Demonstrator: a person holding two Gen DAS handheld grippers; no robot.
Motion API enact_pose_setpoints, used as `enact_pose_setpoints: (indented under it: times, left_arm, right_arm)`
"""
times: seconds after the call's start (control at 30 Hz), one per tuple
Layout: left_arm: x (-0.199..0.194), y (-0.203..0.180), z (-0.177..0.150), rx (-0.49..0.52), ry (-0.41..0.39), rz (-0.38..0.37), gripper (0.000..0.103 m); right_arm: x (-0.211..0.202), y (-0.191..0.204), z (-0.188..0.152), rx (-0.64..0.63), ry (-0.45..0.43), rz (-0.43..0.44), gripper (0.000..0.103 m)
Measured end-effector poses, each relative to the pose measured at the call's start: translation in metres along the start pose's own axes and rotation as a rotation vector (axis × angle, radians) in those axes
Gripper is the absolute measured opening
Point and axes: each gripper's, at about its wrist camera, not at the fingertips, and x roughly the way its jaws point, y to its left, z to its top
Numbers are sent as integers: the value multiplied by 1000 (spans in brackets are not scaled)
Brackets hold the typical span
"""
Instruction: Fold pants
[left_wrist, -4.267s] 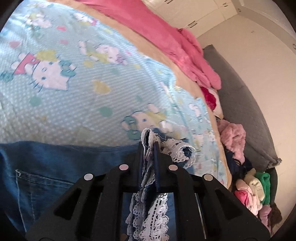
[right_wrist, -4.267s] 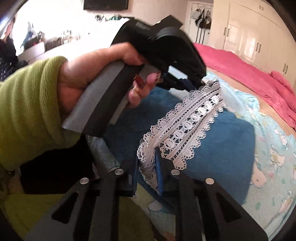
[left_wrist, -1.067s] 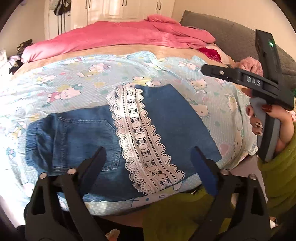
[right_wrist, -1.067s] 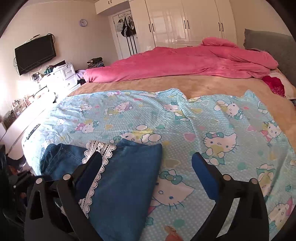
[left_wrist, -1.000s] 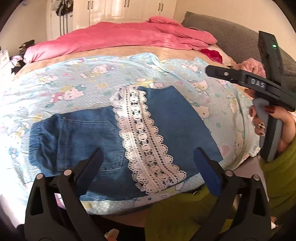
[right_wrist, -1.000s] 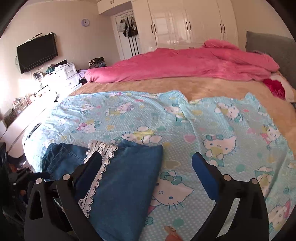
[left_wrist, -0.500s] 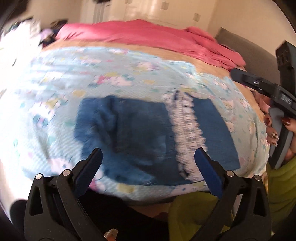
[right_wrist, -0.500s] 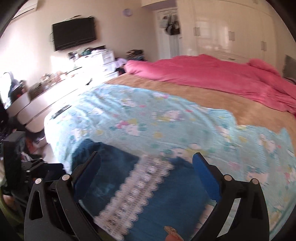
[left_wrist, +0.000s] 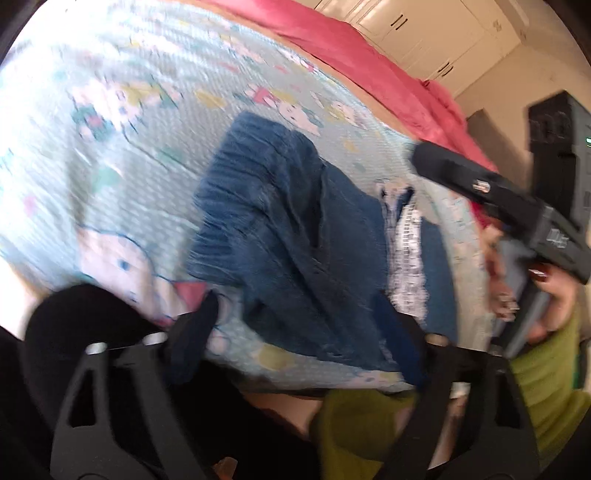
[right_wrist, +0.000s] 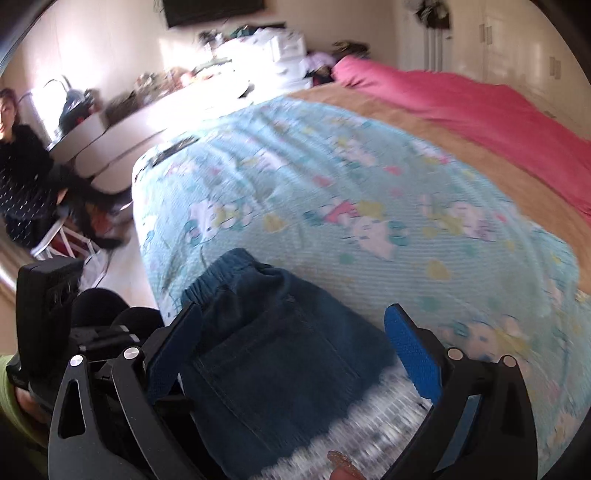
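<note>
The blue denim pants (left_wrist: 295, 236) lie folded on the light blue cartoon-print sheet (left_wrist: 122, 110) near the bed's front edge, with a white lace band (left_wrist: 406, 258) across them. In the right wrist view the pants (right_wrist: 280, 354) show their elastic waistband and a back pocket, with the lace (right_wrist: 369, 424) nearest the camera. My left gripper (left_wrist: 295, 332) is open and empty, low over the pants' near edge. My right gripper (right_wrist: 295, 347) is open and empty, its jaws standing either side of the pocket area. It also shows from the left wrist view (left_wrist: 480, 188) at the right.
A pink duvet (right_wrist: 480, 103) and tan blanket (right_wrist: 424, 122) cover the far side of the bed. White wardrobes (left_wrist: 424, 33) stand behind. A long white dresser (right_wrist: 147, 118) with clutter and a seated person (right_wrist: 18, 155) are left of the bed.
Both grippers let go of the lace hem earlier and now stand open. Both views have swung left toward the waistband end and come closer to the pants; the frames are motion-blurred.
</note>
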Motion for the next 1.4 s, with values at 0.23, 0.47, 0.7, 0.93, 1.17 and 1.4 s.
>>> enact_pose_setpoints:
  times: [0.23,0.47,0.7,0.93,1.17,1.4]
  left_arm:
    - [11,15,-3,-48,13,-16,36]
    - [11,16,-6,-38,13,-23,36]
    - [8,19,-5,-73,3,-71,50]
    - [7,2,-4,-72,-1,-115,78]
    - [15,-57,5,68,1,-210,73]
    - [22,-140,-26,398,45,-250,71]
  right_arm:
    - [67,17,22,-59,136,91,98]
    - [112,24,29,-53,206,174,94]
    - [87,12,22,8,114,272,30]
    - [-4,-34,5,74,-83,358,27]
    - [-62,-73,-23,105,-194,348,27]
    - [-109,-121,-75,201,-262,222,62]
